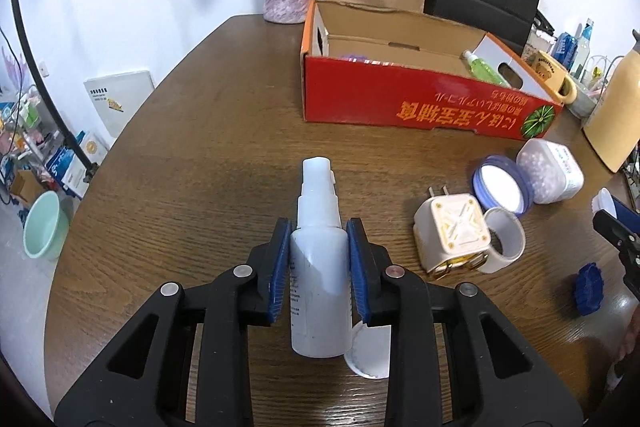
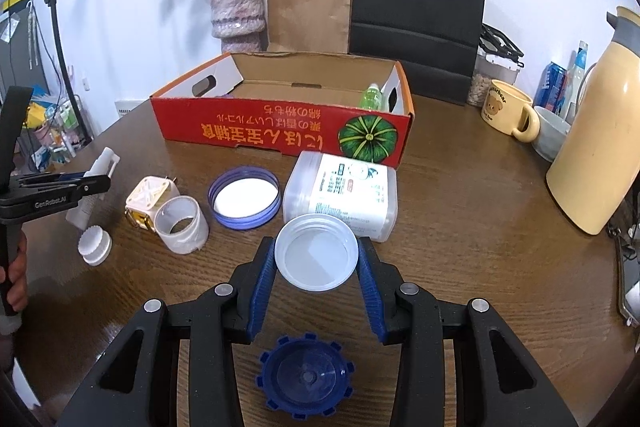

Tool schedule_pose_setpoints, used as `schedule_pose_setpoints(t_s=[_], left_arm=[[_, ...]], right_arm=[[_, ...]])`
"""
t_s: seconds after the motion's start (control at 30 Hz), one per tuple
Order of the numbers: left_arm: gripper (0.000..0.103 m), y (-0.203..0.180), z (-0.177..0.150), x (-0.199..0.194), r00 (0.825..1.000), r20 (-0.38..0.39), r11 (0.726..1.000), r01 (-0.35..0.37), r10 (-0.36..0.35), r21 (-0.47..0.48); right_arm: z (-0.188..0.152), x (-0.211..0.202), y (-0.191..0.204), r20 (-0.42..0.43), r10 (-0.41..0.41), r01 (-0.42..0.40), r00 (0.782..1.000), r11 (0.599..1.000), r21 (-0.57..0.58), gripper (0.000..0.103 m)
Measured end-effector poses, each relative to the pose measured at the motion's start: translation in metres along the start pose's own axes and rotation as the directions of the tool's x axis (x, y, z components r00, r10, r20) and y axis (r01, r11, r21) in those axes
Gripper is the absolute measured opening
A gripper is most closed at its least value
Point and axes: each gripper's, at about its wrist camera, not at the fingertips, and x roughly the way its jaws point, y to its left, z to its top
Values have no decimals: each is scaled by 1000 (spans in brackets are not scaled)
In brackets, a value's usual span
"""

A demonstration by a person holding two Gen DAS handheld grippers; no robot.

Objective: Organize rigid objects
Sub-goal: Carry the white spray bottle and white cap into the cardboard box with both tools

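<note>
My left gripper (image 1: 318,249) is shut on a white spray bottle (image 1: 318,267), nozzle pointing away, held just above the brown table (image 1: 192,155). That bottle (image 2: 98,171) and the left gripper (image 2: 64,185) also show at the left of the right wrist view. My right gripper (image 2: 316,259) is shut on a white round lid (image 2: 316,257), its blue pads pressing both sides. A red cardboard box (image 1: 400,99) (image 2: 280,131) stands open at the back with a green bottle (image 1: 482,67) (image 2: 374,95) inside.
Loose on the table: a cream plug adapter (image 2: 150,197), a tape roll (image 2: 182,225), a blue-rimmed lid (image 2: 244,197), a clear plastic container (image 2: 340,191), a white ribbed cap (image 2: 95,245), a blue toothed cap (image 2: 306,377). A vase (image 2: 238,13), paper bags (image 2: 308,7), mug (image 2: 506,109), thermos (image 2: 596,147) line the back.
</note>
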Motion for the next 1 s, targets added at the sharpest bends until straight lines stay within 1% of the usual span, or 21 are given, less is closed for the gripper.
schedule_pose_setpoints(t_s=[0.5,0.6,0.77,1.0], left_arm=[[24,-22,31,-21,995,81,997,57,-60,42],[24,-32,40,-24,992,94,995,81,-86,57],[24,-47,56,-31,985,132,992,98,-108,79],[24,-69,80,-28,975,164,987,135,-149,90]], right_arm=[[34,-2,5,67,-3,5,998,1000,-29,44],[44,-4,8,98,-9,13,995,999,-42,44],[63,-4,12,141,-5,13,990,998,-59,44],[91,4,8,185,1,5,983,1000,-30,44]])
